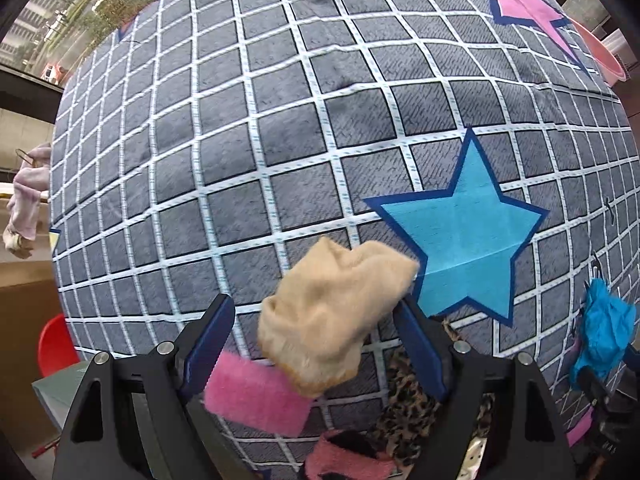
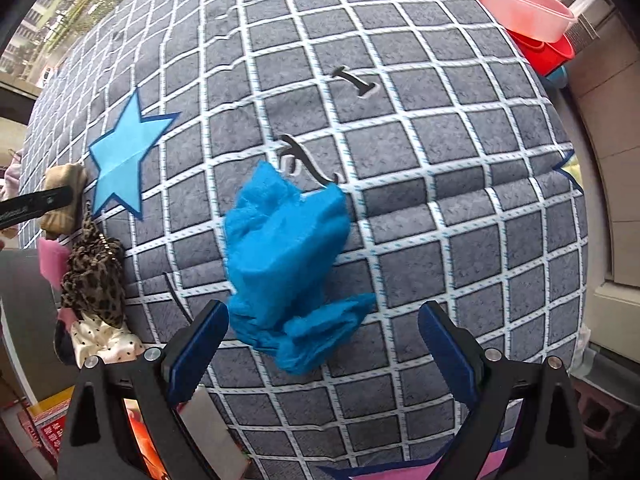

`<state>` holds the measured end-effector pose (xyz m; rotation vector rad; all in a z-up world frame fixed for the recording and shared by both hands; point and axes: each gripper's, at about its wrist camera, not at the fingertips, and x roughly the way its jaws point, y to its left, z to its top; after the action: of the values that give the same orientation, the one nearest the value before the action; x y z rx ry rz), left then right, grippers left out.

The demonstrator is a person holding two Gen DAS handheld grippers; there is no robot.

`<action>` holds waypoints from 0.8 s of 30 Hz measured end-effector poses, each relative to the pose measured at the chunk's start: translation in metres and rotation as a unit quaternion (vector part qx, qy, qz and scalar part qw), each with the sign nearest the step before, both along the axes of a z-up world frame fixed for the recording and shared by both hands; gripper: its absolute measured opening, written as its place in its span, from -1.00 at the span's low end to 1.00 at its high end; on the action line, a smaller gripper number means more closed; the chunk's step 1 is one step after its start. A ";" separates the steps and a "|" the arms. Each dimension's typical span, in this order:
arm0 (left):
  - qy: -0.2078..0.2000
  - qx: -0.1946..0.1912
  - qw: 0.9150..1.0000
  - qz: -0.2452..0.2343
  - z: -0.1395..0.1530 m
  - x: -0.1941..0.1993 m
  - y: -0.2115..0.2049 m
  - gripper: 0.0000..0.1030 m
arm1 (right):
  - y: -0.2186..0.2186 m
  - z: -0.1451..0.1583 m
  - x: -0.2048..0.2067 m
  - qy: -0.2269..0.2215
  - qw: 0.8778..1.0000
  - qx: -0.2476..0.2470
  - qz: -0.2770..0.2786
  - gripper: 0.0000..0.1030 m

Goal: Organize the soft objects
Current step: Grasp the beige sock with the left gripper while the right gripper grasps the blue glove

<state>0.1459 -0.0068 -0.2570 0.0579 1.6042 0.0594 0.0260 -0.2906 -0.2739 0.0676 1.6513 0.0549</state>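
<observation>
Both claws pointed down over my grid-patterned quilt [image 1: 280,140], jaws apart and gripping nothing. Between my right claw's [image 2: 324,344] fingers lay a crumpled blue cloth [image 2: 286,264]; between my left claw's [image 1: 316,340], a smaller beige sock [image 1: 328,312].

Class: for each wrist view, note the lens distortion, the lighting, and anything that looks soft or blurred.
Left wrist view: heavy fisheye bulges the checked cover into a dome, daylight is flat with faint shadows, and the pink fuzzy piece by the left gripper looks soft. Right wrist view: same bulging grid, even daylight, the blue cloth fairly sharp above the right gripper, frame corners black.
</observation>
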 end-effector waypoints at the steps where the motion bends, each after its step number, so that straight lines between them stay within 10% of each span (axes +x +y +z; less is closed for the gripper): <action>1: 0.003 -0.001 1.000 0.002 -0.005 0.003 -0.002 0.62 | 0.012 0.001 -0.001 -0.003 1.000 0.001 0.004 0.88; 9: 0.010 -0.001 1.000 0.017 -0.032 0.006 -0.024 0.83 | 0.070 -0.024 0.017 0.013 0.998 -0.017 0.061 0.88; 24: 0.023 -0.067 0.995 0.064 -0.080 -0.029 0.095 1.00 | 0.110 -0.046 -0.009 0.029 0.996 -0.033 0.079 1.00</action>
<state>0.1173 0.0885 -0.3369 -0.1479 1.6527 0.0501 0.0166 -0.1811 -0.3196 -0.1124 1.7136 0.1186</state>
